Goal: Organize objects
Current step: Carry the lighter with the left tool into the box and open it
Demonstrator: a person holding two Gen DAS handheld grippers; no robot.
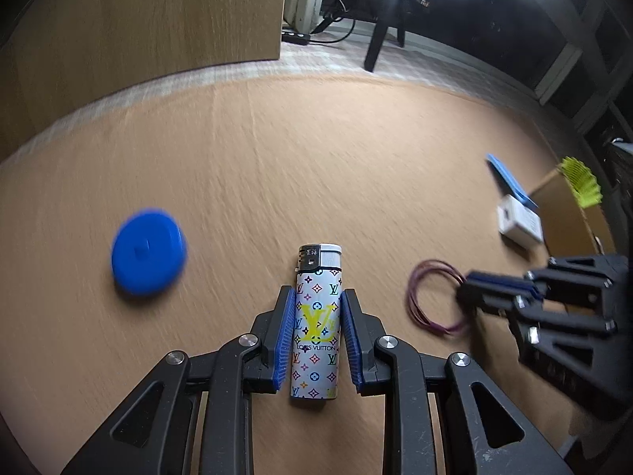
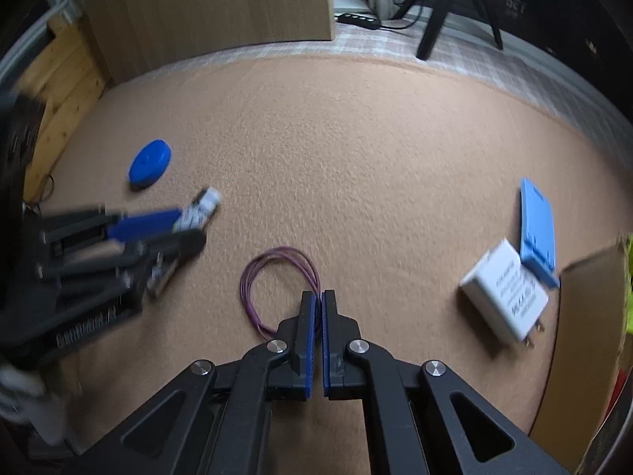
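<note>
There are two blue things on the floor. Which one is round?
The blue disc, lying near the lighter. It is a round puck shape. The other blue thing is a flat rectangle beside the white adapter.

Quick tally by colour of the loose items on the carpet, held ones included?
Blue: 2, round disc and flat rectangular piece
White: 2, patterned lighter in the left gripper, power adapter
Purple: 1, band loop pinched by the right gripper
Total: 5

Home room: carpet, wooden cabinet, power strip.
</note>
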